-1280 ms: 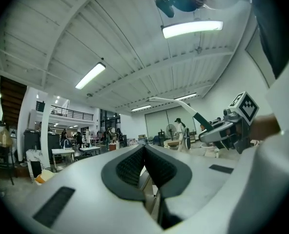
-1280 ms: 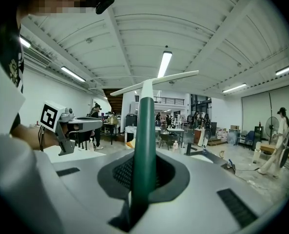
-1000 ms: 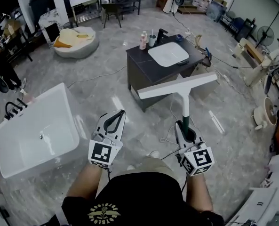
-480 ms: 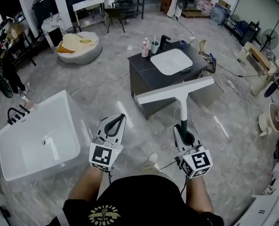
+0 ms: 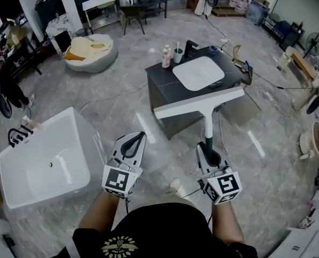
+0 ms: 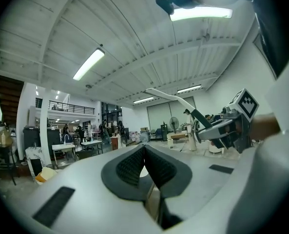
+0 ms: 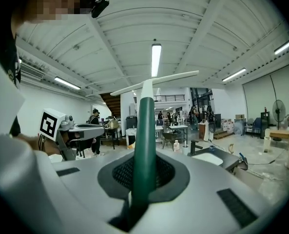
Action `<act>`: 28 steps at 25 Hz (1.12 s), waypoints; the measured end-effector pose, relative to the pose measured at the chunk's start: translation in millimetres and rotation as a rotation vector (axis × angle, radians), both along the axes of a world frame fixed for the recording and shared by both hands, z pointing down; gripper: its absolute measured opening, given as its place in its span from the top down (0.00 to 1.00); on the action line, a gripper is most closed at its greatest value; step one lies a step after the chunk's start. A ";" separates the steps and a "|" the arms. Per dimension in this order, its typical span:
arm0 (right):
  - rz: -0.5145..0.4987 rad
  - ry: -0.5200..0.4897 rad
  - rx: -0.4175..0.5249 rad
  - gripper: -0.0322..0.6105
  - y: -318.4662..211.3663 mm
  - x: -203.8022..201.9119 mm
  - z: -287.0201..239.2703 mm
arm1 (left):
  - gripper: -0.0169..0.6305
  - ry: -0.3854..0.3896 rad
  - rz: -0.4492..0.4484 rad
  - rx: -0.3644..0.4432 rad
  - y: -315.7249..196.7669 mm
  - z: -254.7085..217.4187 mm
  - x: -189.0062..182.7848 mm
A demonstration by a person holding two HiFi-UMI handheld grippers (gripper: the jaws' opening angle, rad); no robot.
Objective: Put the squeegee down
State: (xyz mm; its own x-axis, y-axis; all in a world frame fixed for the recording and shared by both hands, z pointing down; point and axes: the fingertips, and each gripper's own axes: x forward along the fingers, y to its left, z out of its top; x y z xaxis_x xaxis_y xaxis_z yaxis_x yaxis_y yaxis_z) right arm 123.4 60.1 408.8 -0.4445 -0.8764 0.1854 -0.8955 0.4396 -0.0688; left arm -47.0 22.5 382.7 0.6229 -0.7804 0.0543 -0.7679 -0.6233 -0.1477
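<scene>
The squeegee has a dark green handle, a white neck and a long white blade held crosswise in the air in front of the dark sink cabinet. My right gripper is shut on the green handle, which stands up between its pads, with the blade overhead. My left gripper hangs level beside it, shut and empty, its pads touching. In the left gripper view the squeegee shows at the right.
A white basin is set in the cabinet top, with a black tap, a bottle and a cup behind it. A white bathtub stands at the left. Cables lie on the grey floor near my feet.
Both grippers and the squeegee have moved forward toward the sink cabinet, which now lies closer under the blade. The grip on the handle is unchanged.
</scene>
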 end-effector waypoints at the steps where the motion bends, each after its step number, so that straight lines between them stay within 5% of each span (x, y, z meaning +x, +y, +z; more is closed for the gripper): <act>1: -0.007 0.001 -0.002 0.88 -7.4 1.7 0.7 | 0.94 0.001 -0.004 -0.001 -7.5 0.6 2.2; 28: -0.109 -0.009 0.031 0.88 -154.1 109.1 -1.7 | 0.94 0.004 -0.114 -0.026 -134.9 10.6 93.0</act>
State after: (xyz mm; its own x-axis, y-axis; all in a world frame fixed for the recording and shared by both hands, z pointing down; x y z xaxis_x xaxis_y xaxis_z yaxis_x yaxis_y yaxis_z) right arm 232.5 -94.1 407.1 -0.5394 -0.8278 0.1545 -0.8415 0.5369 -0.0611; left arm 45.9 -112.4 393.2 0.5302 -0.8447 0.0734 -0.8347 -0.5352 -0.1297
